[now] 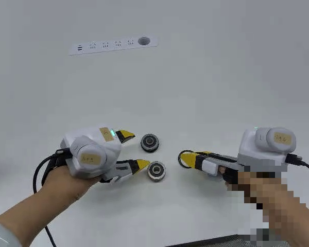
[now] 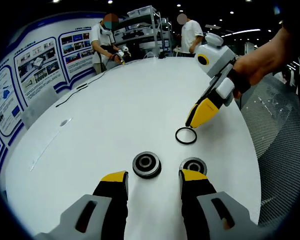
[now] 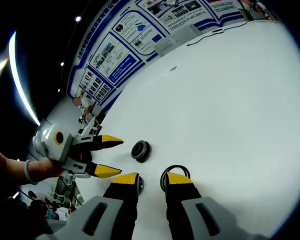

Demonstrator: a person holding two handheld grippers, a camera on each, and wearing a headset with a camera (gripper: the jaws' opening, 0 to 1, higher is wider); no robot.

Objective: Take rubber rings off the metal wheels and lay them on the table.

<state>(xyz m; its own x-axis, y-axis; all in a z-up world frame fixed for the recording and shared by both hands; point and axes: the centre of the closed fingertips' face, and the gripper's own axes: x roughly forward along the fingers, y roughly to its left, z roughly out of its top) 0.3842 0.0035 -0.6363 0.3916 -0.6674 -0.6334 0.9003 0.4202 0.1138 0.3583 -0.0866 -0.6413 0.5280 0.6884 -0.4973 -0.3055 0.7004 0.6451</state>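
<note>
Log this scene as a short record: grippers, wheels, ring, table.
left gripper: open, tips just short of the wheels
right gripper: jaws a little apart, tips at the ring
wheels: two, lying flat, close but apart, one farther from the person, one nearer
ring: one, black, loose, flat on the table, right of the wheels in the head view
table: white
power strip: at the far side of the table

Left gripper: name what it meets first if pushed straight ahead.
Probably the metal wheel, just ahead of the open jaws of the left gripper; the second wheel sits at one jaw's tip.
</note>
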